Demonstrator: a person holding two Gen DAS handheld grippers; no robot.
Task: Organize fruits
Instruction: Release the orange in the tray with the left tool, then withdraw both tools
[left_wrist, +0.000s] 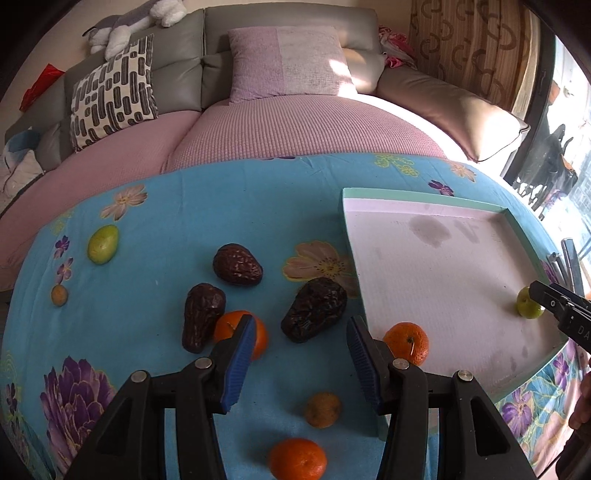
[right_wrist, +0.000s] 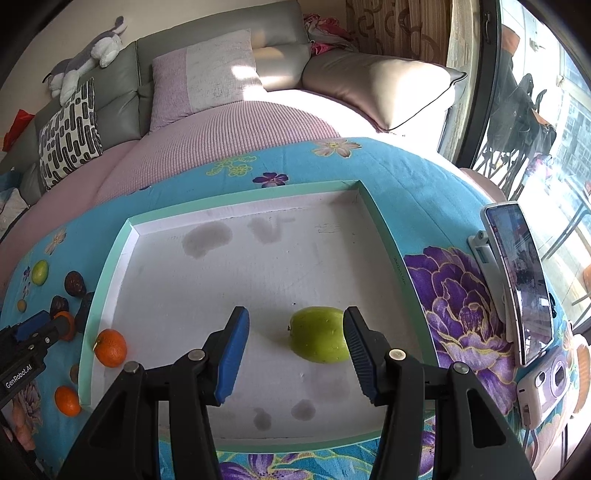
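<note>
In tray (right_wrist: 110, 266): green fruit (right_wrist: 319, 339) against right hand-held gripper (right_wrist: 295, 350) finger, jaws wide, empty.

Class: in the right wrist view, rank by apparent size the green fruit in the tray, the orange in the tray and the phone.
1. phone
2. green fruit
3. orange

Nearness varies, so true sizes remain unsure.

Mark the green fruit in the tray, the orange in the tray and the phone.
green fruit (right_wrist: 319, 339), right wrist view, middle of its skin
orange (right_wrist: 110, 348), right wrist view, centre of its peel
phone (right_wrist: 521, 280), right wrist view, middle of its screen
</note>
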